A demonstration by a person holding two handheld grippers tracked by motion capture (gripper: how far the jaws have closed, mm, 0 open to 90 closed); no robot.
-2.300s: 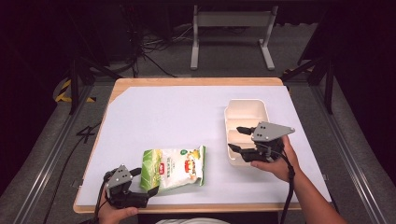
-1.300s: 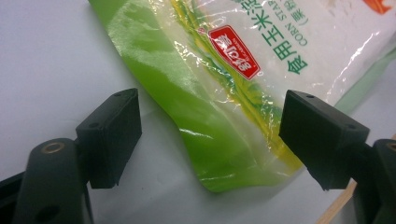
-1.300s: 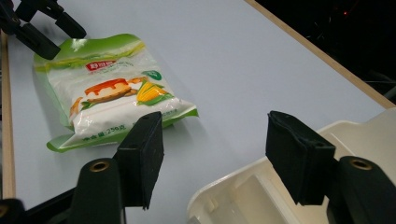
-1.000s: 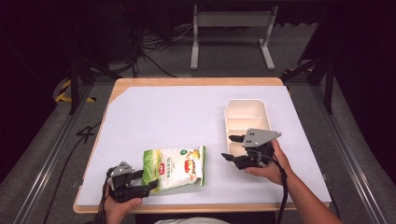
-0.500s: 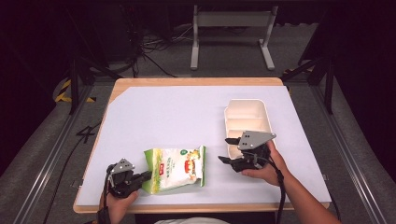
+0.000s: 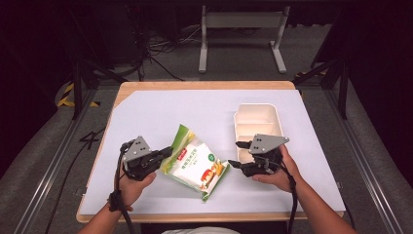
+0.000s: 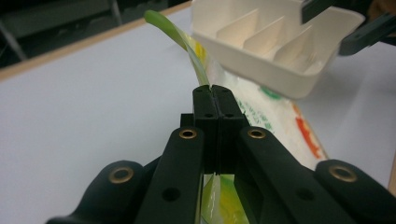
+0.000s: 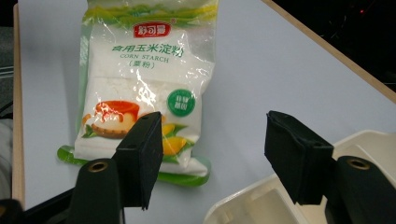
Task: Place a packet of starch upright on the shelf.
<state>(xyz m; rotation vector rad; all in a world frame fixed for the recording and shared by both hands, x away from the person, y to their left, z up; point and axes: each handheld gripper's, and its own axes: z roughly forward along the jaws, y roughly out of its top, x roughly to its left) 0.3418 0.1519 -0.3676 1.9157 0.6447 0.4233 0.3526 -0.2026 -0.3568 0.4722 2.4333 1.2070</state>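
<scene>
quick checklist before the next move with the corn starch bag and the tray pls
1. Left claw clamped on the edge of the corn starch bag: ok, jaws shut on the seam.
2. Bag off the table: not ok, its left end is raised and the rest seems to rest on the white mat.
3. Right claw free: ok, jaws open with nothing between them.
4. Tray compartments empty: ok as far as visible.
5. Bag fits the tray: cannot tell.
</scene>
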